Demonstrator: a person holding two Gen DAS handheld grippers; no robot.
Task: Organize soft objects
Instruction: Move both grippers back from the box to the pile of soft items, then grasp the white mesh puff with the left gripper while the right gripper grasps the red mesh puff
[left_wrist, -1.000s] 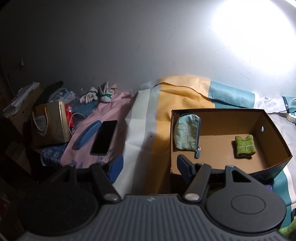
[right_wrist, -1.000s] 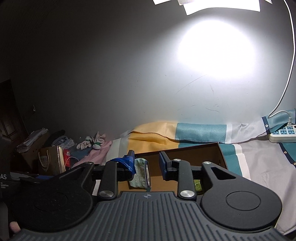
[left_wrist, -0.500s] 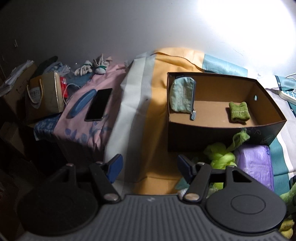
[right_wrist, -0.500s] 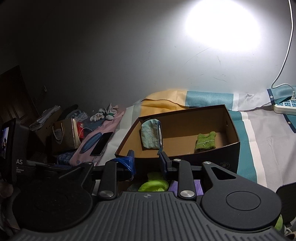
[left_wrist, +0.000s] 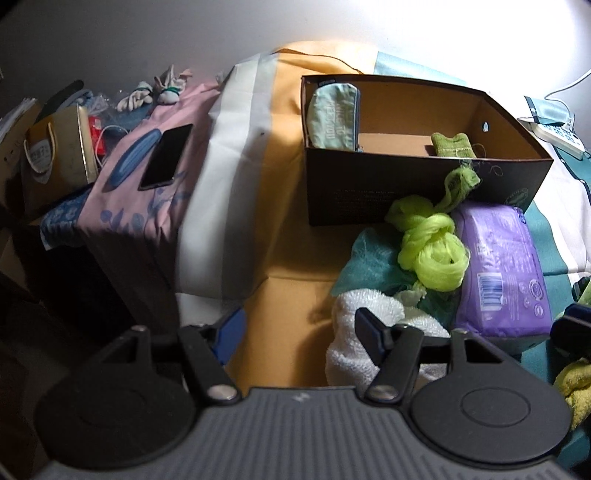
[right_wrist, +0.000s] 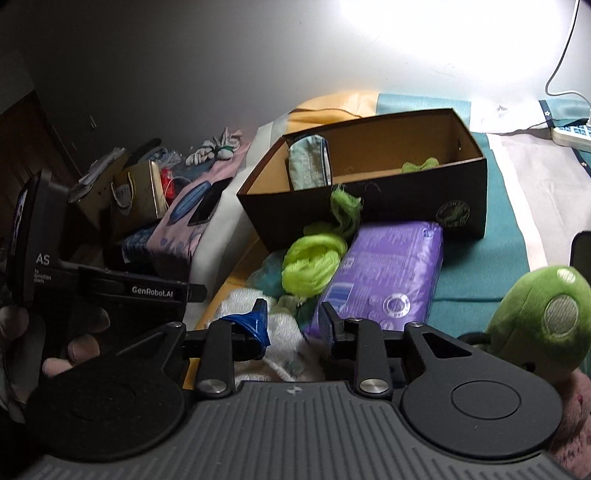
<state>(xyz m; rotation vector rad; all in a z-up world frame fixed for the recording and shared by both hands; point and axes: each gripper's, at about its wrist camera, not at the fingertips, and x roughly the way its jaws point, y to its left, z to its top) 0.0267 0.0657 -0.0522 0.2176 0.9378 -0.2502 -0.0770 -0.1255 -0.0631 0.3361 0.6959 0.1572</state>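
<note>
A brown cardboard box (left_wrist: 369, 192) stands on the striped bedcover, with a teal pouch (left_wrist: 332, 118) and a small green cloth (left_wrist: 452, 146) inside. Piled in front of it are a neon green mesh bundle (left_wrist: 432, 247), a purple pack (left_wrist: 502, 266), a teal cloth (left_wrist: 373, 262) and a white towel (left_wrist: 354, 354). My left gripper (left_wrist: 299, 328) is open above the yellow stripe, its right finger over the towel. My right gripper (right_wrist: 293, 321) hangs over the white towel (right_wrist: 284, 343) beside the purple pack (right_wrist: 391, 273). Its jaws are opening, and nothing is pinched between them.
A green plush toy (right_wrist: 543, 321) lies at the right. A phone (left_wrist: 166, 157) rests on a pink cloth, with a gold gift bag (left_wrist: 55, 155) and clutter further left. A power strip (left_wrist: 557, 133) lies at the back right. A hand (right_wrist: 74, 347) holds the left gripper's body.
Both grippers have come down and tilted toward the bed. The pile in front of the box, hidden one second ago, now fills the near part of both views.
</note>
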